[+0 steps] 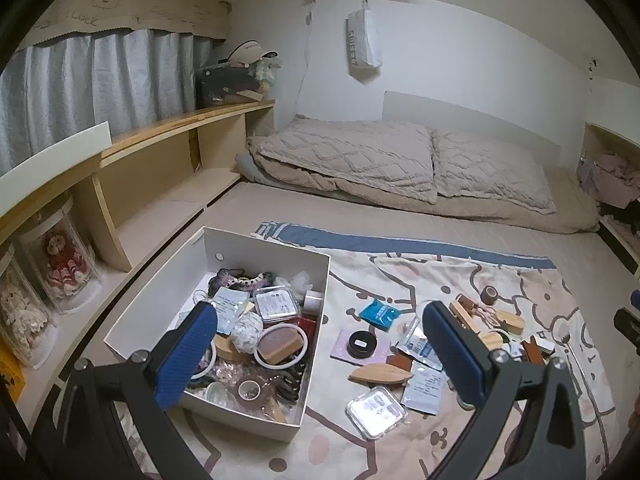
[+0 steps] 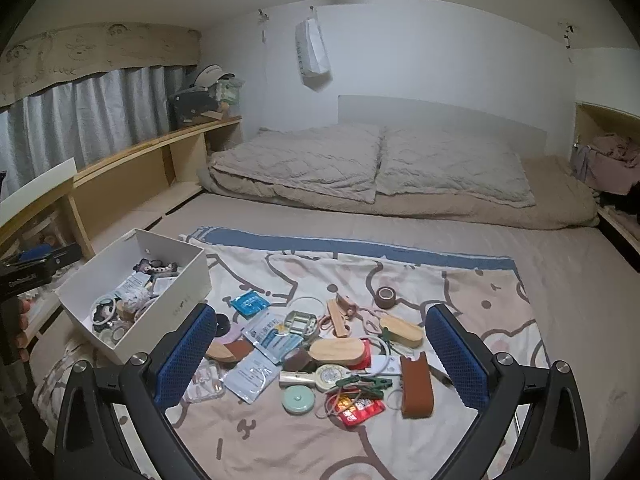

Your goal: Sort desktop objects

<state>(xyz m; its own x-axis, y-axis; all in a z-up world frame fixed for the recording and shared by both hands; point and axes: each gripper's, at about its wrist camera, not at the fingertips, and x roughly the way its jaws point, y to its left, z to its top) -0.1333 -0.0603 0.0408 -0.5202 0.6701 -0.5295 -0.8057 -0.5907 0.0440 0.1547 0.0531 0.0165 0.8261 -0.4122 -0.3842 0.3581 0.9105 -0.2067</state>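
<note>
Nearest your lens on the left wrist, your left gripper (image 1: pixel 320 356) hangs with its two blue pads spread wide and nothing between them, above the near right corner of the white box (image 1: pixel 316 320). Your right gripper (image 2: pixel 326 356) is likewise wide and empty, poised over the loose pile on the cartoon-print blanket (image 2: pixel 460 280).

Count what lies loose in the right wrist view: two oval wooden pieces side by side, the nearer wooden oval (image 2: pixel 338 350) and the farther wooden oval (image 2: pixel 402 330); one brown tape roll (image 2: pixel 386 292) apart at the far edge; one blue sachet (image 2: pixel 248 305) near the box; three white packets overlapping, topmost the printed packet (image 2: pixel 272 334); one mint round tin (image 2: pixel 298 399); one red wrapper (image 2: pixel 358 408); one brown leather sleeve (image 2: pixel 416 386); one green clip (image 2: pixel 366 382).

In the left wrist view you also see one black round tin (image 1: pixel 361 343) on a lilac card and one clear plastic case (image 1: pixel 376 412).

The box is crowded: a clear lidded tub (image 1: pixel 277 302), a crumpled foil ball (image 1: pixel 248 330), a white ring (image 1: pixel 282 345) around a brown block, a small tape roll (image 1: pixel 249 390), and a knitted pouch (image 1: pixel 240 279) at the back.
</note>
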